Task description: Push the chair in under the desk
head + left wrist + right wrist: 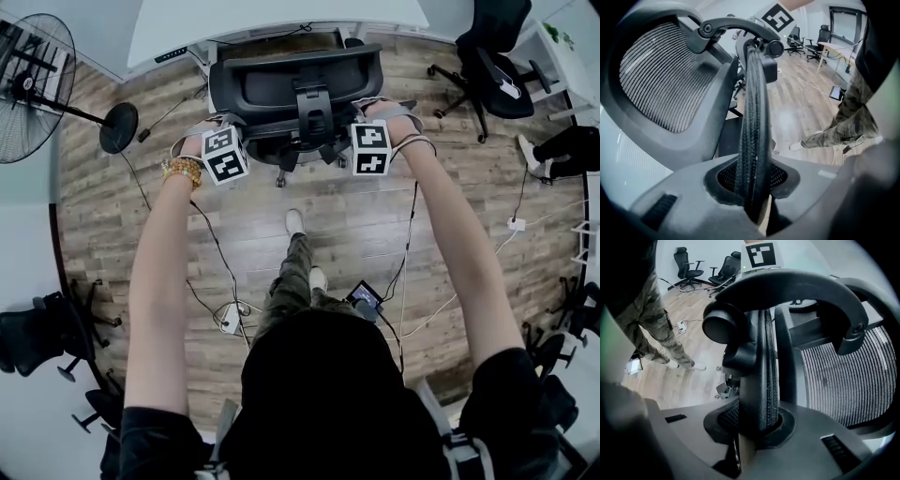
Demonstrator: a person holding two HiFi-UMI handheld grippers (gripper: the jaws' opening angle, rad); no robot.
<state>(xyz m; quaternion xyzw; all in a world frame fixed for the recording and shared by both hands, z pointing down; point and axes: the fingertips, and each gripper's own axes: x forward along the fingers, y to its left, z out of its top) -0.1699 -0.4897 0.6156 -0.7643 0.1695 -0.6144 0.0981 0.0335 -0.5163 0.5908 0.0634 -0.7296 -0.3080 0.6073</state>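
The black mesh office chair (295, 80) stands in front of me with its back toward me, its seat side close to the white desk (272, 19). Both grippers grip its narrow mesh headrest (752, 117), one at each end. The left gripper (752, 197) is shut on the left end, with the mesh backrest (656, 79) just beyond. The right gripper (757, 427) is shut on the right end of the headrest (764, 357). In the head view the left gripper (228, 127) and the right gripper (375, 120) sit either side of the headrest bracket (314, 108).
A standing fan (33, 84) is at the left on the wood floor. Other black chairs (492, 56) stand at the upper right. Cables, a power strip (230, 319) and a small screen device (364, 295) lie near my feet (295, 222).
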